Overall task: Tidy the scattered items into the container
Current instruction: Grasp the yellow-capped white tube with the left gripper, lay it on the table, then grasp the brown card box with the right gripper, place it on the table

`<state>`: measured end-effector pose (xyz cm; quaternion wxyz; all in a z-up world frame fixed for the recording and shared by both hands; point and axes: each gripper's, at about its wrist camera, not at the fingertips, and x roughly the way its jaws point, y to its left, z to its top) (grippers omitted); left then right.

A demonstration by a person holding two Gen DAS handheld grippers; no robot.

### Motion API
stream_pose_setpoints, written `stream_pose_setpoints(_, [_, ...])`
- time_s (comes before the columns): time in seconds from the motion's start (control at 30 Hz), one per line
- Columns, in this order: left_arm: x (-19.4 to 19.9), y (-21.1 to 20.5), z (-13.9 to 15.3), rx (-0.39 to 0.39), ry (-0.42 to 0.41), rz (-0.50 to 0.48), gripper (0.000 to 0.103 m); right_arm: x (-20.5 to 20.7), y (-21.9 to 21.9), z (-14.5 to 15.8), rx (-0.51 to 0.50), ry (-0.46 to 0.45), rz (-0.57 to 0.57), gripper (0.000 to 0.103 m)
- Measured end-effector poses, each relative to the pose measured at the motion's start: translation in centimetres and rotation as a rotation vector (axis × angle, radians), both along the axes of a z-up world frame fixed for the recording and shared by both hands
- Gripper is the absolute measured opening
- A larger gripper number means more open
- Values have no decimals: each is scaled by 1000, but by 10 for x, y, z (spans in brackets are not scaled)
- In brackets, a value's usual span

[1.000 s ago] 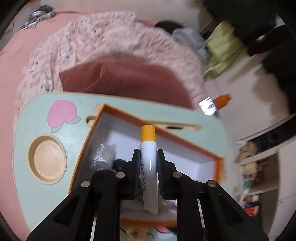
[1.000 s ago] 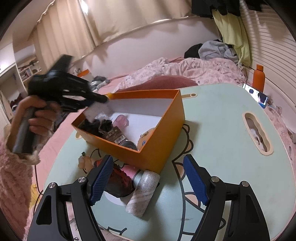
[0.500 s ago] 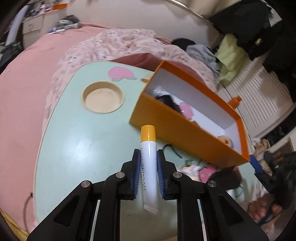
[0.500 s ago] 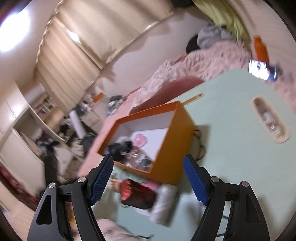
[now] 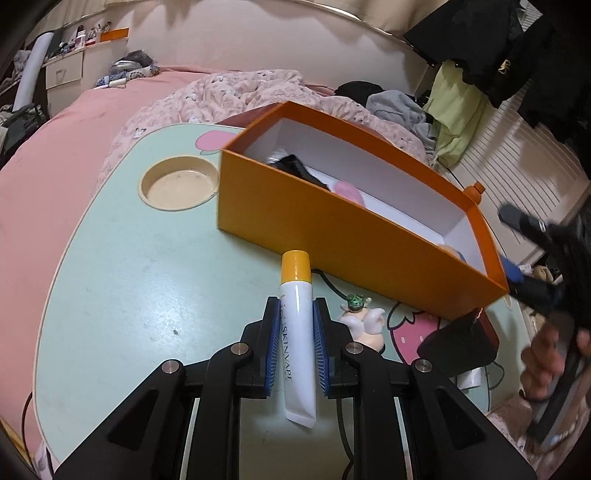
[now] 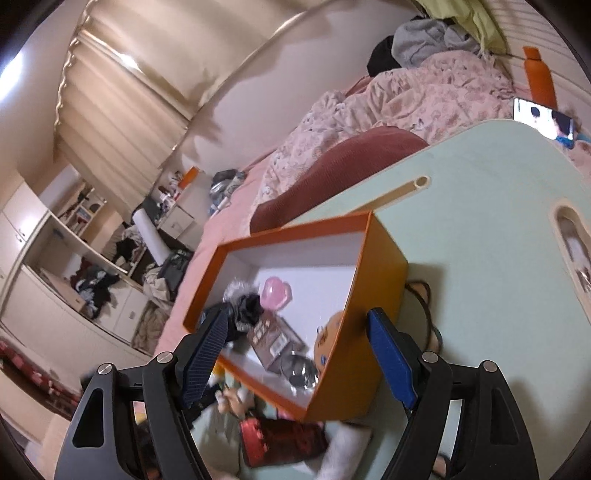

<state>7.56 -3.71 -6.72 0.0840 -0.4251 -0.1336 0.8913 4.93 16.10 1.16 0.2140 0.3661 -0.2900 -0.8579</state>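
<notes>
The white tube (image 5: 298, 343) with its yellow cap is pinched at mid-body by the closed left gripper (image 5: 295, 350), above the table (image 5: 122, 280) just short of the orange box (image 5: 332, 236). It is judged light, soft-walled and slick; a hold nearer the stiff cap would be firmer. The right gripper (image 6: 295, 354) is held wide and empty over the box; what lies beneath it is blurred, perhaps a red pouch (image 6: 280, 439).

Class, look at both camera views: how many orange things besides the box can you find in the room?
2: an orange bottle standing beyond the bed's floral quilt, and an orange bin on the far shelf. Clutter may hide others.
</notes>
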Motion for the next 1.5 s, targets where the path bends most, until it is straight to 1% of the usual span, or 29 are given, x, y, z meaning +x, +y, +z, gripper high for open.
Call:
stream_pose_setpoints(0.07, [0, 0, -1, -2, -2, 2, 18, -10, -1, 2, -1, 0, 14, 78])
stream_pose_setpoints(0.17, [1, 0, -3, 0, -5, 1, 18, -17, 0, 9, 26, 26, -3, 78])
stream_pose_setpoints(0.27, [3, -1, -3, -1, 0, 3, 18, -14, 2, 14, 25, 53, -14, 78])
stream_pose_setpoints(0.33, [4, 0, -3, -2, 0, 4, 18, -10, 2, 17, 43, 65, -22, 78])
stream_pose_setpoints(0.4, [4, 1, -3, -4, 1, 5, 18, -8, 1, 22, 90, 75, -26, 78])
stream_pose_setpoints(0.5, [4, 3, -4, -10, -1, 4, 19, -9, -7, 34, 197, 81, 3, 78])
stream_pose_setpoints(0.53, [4, 3, -4, -13, 0, 6, 25, -12, -12, 39, 229, 79, 25, 78])
stream_pose_setpoints(0.57, [4, 4, -4, -16, 2, 6, 32, -17, -19, 45, 261, 66, 59, 78])
stream_pose_setpoints(0.67, [7, 4, -2, -23, 13, 13, 44, -37, -38, 47, 320, -31, 147, 78])
stream_pose_setpoints(0.7, [9, 3, -2, -21, 20, 12, 47, -46, -46, 45, 323, -72, 183, 78])
stream_pose_setpoints(0.73, [10, 3, -1, -17, 29, 13, 54, -55, -56, 41, 331, -115, 228, 78])
stream_pose_setpoints(0.77, [11, 2, -1, -10, 38, 13, 56, -61, -65, 37, 343, -147, 266, 75])
stream_pose_setpoints(0.8, [11, 1, 0, -2, 42, 13, 56, -68, -78, 30, 371, -190, 321, 70])
stream_pose_setpoints(0.83, [12, 0, 0, 5, 43, 14, 56, -74, -88, 24, 399, -222, 361, 61])
stream_pose_setpoints(0.87, [12, -2, -1, 14, 42, 16, 56, -80, -99, 16, 433, -257, 399, 54])
stream_pose_setpoints(0.9, [11, -4, -2, 23, 37, 18, 56, -86, -109, 7, 476, -293, 427, 44])
stream_pose_setpoints(1.0, [10, -7, -6, 51, 24, 19, 56, -97, -127, -13, 585, -353, 453, 43])
stream_pose_setpoints(1.07, [11, -8, -6, 63, 27, 23, 56, -98, -136, -20, 612, -361, 482, 43])
stream_pose_setpoints(1.13, [11, -8, -6, 69, 28, 23, 56, -98, -143, -24, 615, -377, 515, 44])
stream_pose_setpoints(1.2, [9, -7, -6, 69, 24, 22, 56, -98, -153, -31, 625, -403, 575, 47])
stream_pose_setpoints(1.27, [9, -6, -6, 68, 24, 22, 56, -100, -157, -34, 634, -409, 584, 51])
stream_pose_setpoints(1.3, [9, -5, -6, 68, 25, 23, 56, -101, -157, -37, 634, -411, 584, 55])
stream_pose_setpoints(1.37, [9, -5, -7, 68, 23, 24, 56, -104, -156, -41, 610, -422, 587, 54])
stream_pose_setpoints(1.43, [9, -6, -7, 68, 21, 21, 56, -106, -153, -44, 589, -429, 572, 49])
stream_pose_setpoints(1.5, [10, -6, -7, 68, 20, 22, 56, -108, -150, -46, 583, -426, 552, 48])
